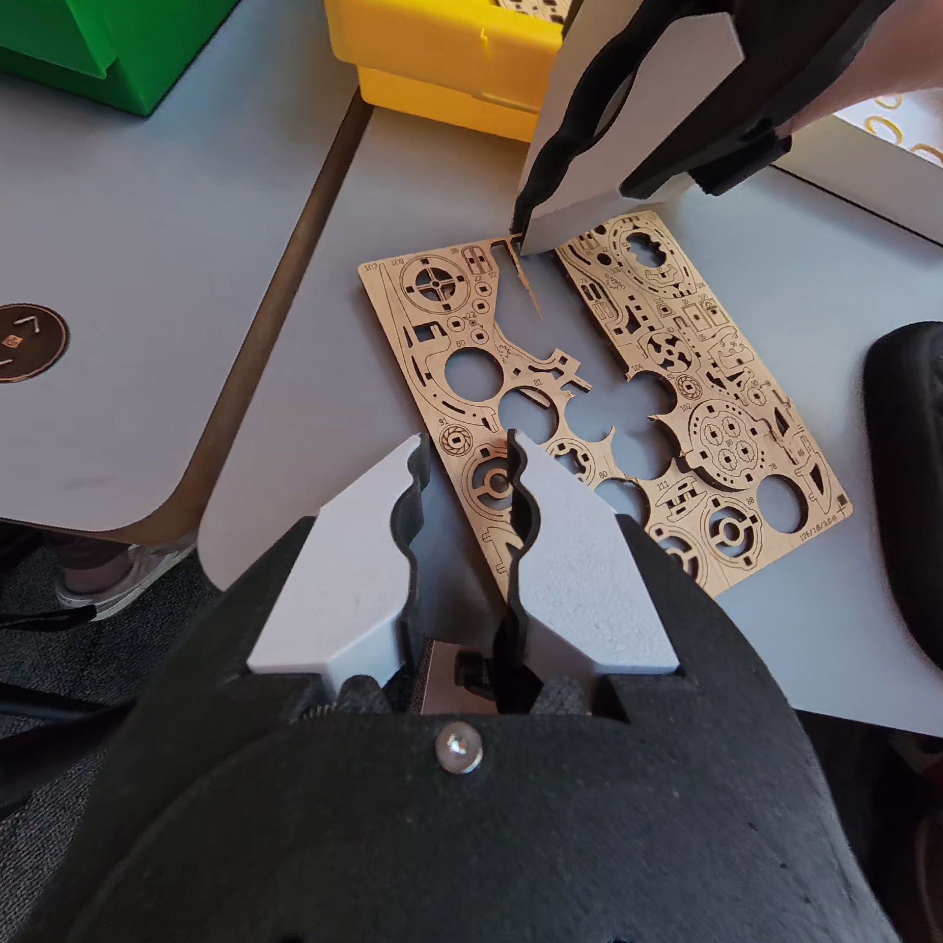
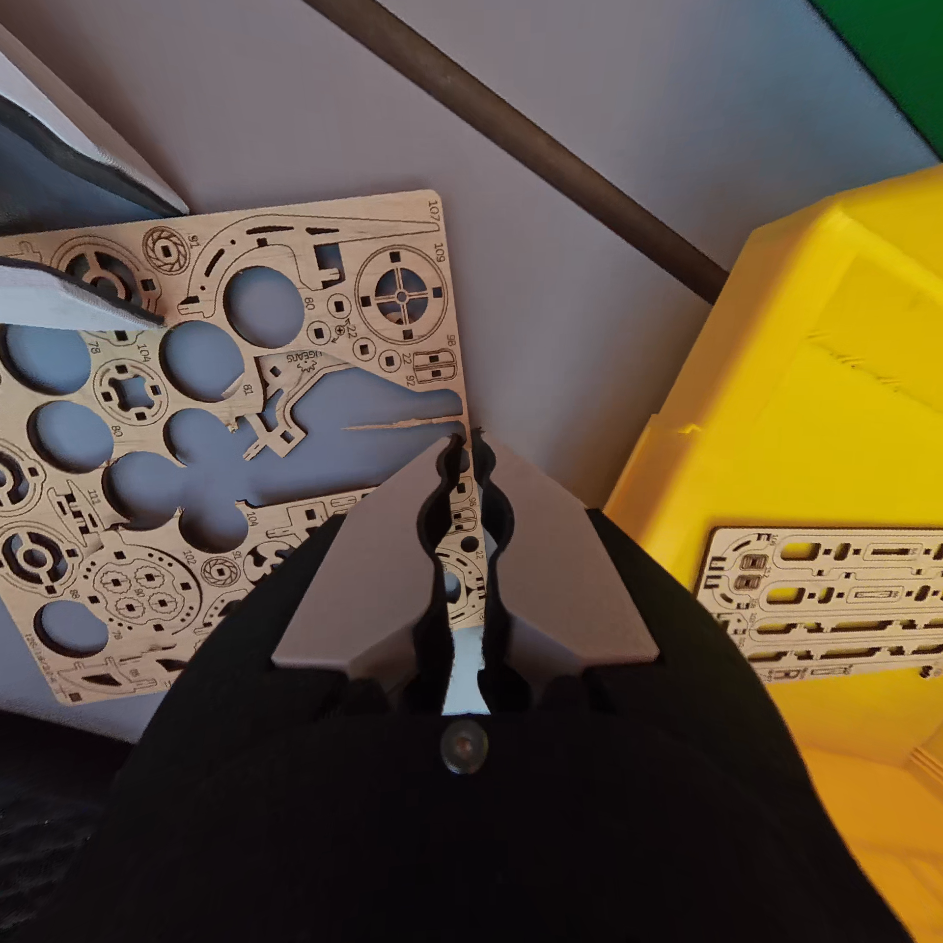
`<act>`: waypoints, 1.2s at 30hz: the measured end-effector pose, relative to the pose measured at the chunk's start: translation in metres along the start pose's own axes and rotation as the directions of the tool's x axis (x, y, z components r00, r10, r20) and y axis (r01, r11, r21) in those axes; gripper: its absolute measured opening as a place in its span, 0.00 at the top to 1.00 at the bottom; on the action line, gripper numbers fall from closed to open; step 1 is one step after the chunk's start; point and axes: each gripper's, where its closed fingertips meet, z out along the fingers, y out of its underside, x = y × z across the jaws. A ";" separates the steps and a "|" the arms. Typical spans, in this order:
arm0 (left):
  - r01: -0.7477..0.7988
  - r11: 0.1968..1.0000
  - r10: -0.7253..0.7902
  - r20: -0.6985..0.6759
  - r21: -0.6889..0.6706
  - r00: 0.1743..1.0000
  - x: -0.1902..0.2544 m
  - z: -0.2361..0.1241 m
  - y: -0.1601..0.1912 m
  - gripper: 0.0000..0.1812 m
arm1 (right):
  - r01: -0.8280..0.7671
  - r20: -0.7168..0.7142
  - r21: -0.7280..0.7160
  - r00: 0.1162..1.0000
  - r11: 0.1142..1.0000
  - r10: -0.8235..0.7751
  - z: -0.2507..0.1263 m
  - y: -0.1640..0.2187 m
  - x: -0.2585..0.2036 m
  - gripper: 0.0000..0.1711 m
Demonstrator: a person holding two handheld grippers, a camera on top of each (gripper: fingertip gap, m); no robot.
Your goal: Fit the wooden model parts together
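A laser-cut wooden parts sheet lies flat on the grey table, with several round holes where parts are gone. It also shows in the right wrist view. My left gripper is open at the sheet's near-left edge. Its right finger lies over the sheet and its left finger is off it. My right gripper is shut on the sheet's thin far edge strip, and it also shows in the left wrist view. A thin wood sliver sticks out into the cut-out there.
A yellow bin stands just behind the sheet and holds another wooden sheet. A green bin is at the far left. A dark seam splits two tables. A black object lies right of the sheet. Spacing between my two grippers at the tips: around 10 cm.
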 end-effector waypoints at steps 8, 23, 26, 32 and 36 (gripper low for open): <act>-0.023 1.000 0.023 -0.013 0.009 1.000 0.013 0.005 -0.001 0.85 | 0.014 -0.075 0.007 0.997 1.000 -0.014 -0.005 0.012 0.000 0.98; 0.213 0.976 -0.197 -0.253 0.040 0.947 0.000 0.001 -0.021 0.72 | 0.088 -0.176 0.173 0.983 0.981 -0.057 -0.023 -0.008 0.001 0.98; 0.231 0.973 -0.209 -0.345 0.022 0.915 0.007 0.001 -0.023 0.74 | 0.085 -0.189 0.209 0.981 0.974 -0.045 -0.025 -0.011 0.002 0.98; 0.281 0.960 -0.257 -0.413 -0.003 0.874 0.012 0.002 -0.024 0.79 | 0.101 -0.225 0.255 0.973 0.962 -0.043 -0.032 -0.016 0.005 0.98; 0.279 0.960 -0.258 -0.418 -0.011 0.871 0.012 0.002 -0.023 0.82 | 0.102 -0.239 0.295 0.970 0.950 -0.030 -0.038 -0.018 0.006 0.98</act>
